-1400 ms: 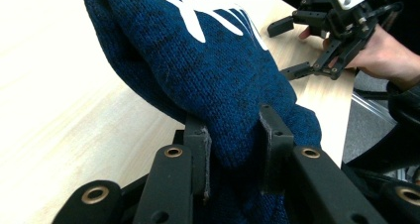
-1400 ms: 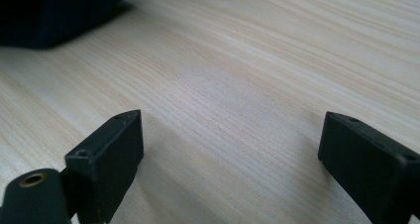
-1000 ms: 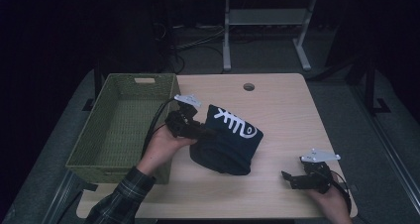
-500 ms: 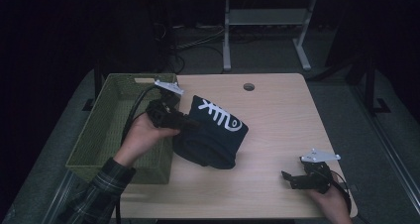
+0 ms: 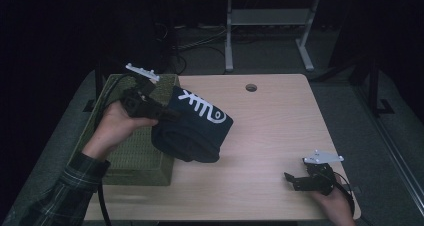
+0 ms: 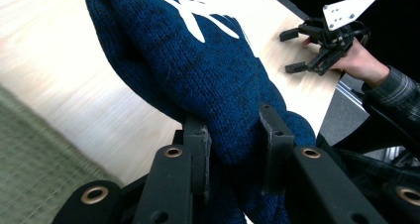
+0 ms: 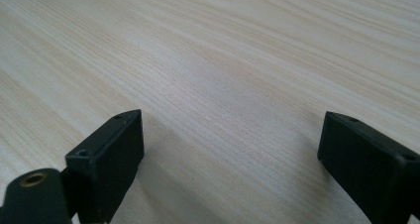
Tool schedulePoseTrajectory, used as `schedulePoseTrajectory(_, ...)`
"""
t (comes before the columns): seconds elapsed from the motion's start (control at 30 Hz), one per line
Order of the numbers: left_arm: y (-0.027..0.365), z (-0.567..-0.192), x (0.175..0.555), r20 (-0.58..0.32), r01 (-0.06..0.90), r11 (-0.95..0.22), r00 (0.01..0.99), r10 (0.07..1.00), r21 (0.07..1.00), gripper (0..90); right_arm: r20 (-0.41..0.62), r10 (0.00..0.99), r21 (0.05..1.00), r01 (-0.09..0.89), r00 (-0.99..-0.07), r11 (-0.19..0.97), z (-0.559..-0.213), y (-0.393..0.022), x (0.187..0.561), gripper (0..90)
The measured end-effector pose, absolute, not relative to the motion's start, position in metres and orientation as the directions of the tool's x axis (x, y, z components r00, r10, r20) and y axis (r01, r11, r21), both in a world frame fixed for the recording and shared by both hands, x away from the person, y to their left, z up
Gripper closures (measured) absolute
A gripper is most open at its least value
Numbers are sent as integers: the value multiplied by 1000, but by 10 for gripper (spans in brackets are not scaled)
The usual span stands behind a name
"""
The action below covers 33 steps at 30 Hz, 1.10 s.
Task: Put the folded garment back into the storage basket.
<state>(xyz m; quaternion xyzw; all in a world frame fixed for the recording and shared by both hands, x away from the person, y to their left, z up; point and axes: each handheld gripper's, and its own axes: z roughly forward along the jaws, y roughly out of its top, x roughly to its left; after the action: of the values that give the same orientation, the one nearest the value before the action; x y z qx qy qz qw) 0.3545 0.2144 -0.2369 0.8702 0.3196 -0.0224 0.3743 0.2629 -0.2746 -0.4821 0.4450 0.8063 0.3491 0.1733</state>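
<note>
I have a folded dark blue knitted garment (image 5: 192, 131) clamped in my left gripper (image 5: 167, 114), and it hangs off the table, over the near right corner of the green basket (image 5: 135, 151) and the left part of the wooden table (image 5: 280, 121). In the left gripper view the knit (image 6: 208, 70) looks thick and slightly flecked, a bundle of several layers, and the two black jaws pinch a fold of it from either side, set fairly narrow with the pads pressed into the wool. A white design runs across the top face: a line crossed by short strokes that ends in a loop, rather like a fish skeleton; I can read no letters or brand in it. The basket is a woven, olive-green rectangular one standing at the left edge of the table, and the garment's lower end hangs just beside or against its right wall; I cannot tell whether they touch. My right gripper (image 5: 299, 178) rests low at the near right corner of the table, well apart from the garment, its jaws spread wide with nothing but bare wood grain (image 7: 223, 85) between them. A round cable hole (image 5: 251, 87) sits near the far edge of the table. Beyond the table the room is dark, with a white desk frame (image 5: 270, 21) and some cables on the floor.
</note>
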Motion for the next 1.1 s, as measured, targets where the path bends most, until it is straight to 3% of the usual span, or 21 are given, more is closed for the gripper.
schedulePoseTrajectory(0.7, 295, -197, 334, -257, 611, -418, 723, 641, 673, 713, 30, 840, 718, 596, -542, 360, -482, -275, 263, 105)
schedulePoseTrajectory(1.1, 339, -196, 325, -258, 647, -358, 659, 707, 673, 713, 31, 843, 718, 599, -538, 356, -482, -275, 264, 106)
